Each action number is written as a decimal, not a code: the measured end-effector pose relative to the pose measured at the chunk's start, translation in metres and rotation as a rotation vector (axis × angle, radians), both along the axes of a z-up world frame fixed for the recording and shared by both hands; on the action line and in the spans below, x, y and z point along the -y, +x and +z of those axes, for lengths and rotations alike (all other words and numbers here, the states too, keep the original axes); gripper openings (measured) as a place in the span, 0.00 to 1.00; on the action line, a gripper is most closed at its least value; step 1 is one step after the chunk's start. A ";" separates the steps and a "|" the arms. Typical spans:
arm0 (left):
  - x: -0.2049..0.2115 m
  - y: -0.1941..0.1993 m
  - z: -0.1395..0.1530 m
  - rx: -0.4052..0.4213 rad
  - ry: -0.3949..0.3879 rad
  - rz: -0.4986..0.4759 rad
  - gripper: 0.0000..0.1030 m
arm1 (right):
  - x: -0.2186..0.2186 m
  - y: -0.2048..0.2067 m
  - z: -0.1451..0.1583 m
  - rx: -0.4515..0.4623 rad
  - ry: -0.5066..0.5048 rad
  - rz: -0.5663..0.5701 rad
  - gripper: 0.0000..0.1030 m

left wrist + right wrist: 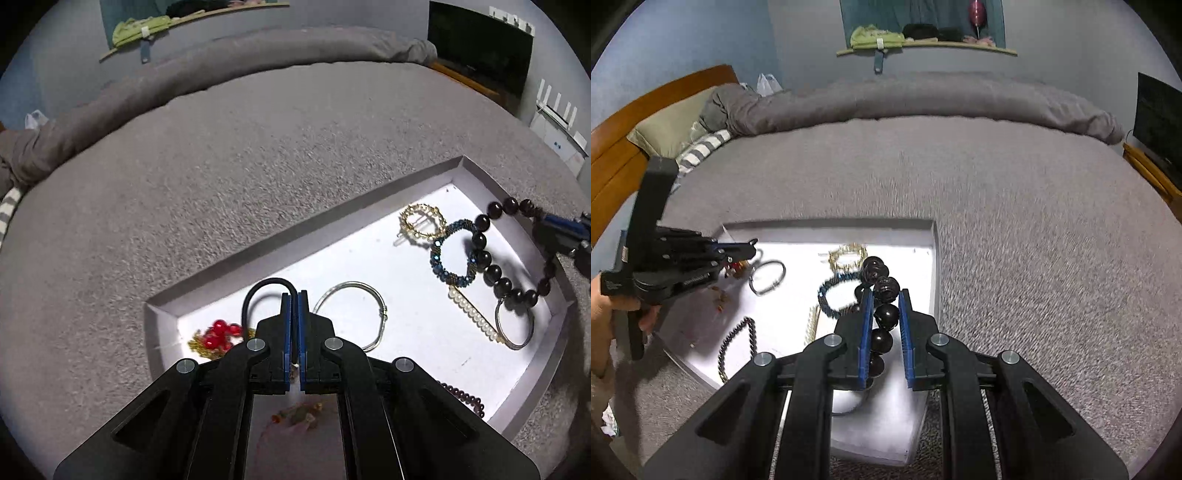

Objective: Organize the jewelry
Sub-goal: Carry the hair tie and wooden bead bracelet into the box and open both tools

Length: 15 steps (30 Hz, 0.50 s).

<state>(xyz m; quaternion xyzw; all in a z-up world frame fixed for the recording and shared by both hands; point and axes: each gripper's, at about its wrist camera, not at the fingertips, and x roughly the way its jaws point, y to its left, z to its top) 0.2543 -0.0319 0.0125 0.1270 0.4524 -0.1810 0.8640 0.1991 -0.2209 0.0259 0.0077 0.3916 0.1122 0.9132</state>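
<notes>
Wide grey bed [221, 184], nubby blanket weave, rolled duvet [923, 99] along the far edge, far beyond both tools. Plenty of bare blanket left of the left gripper [294, 295] and right of the right gripper [886, 295].

Shallow white tray [509, 184], rectangular, low grey walls, lying directly under both tools; its right wall just beside the right gripper's outer finger.

Black bead strand [886, 288], big glossy round beads, pinched between the right gripper's blue pads [866, 332], draped down over the tray floor. Jaws narrowed onto the beads.

Left gripper pressed almost fully together, a thin pale thread with small orange and brownish bits [299, 413] hanging below the pads; blurred, whether clamped cannot be told for sure.

Ahead of the left tips: thin black hoop [258, 291], silver bangle [354, 317] just to the right. Red beads on gold chain [218, 334] to the left.

Further right: blue beaded bracelet [452, 254], gold ring-shaped piece [423, 221], pearl bar [474, 317], a second silver ring [515, 325], small dark-bead strand [465, 398] near the near wall.
</notes>
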 end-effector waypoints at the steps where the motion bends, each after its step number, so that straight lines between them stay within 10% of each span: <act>1: 0.000 -0.001 -0.001 -0.002 0.002 -0.001 0.03 | -0.002 0.001 -0.002 -0.004 -0.012 0.001 0.13; 15: 0.000 -0.033 0.014 0.040 -0.055 0.009 0.32 | -0.010 -0.010 -0.016 -0.031 -0.025 -0.009 0.15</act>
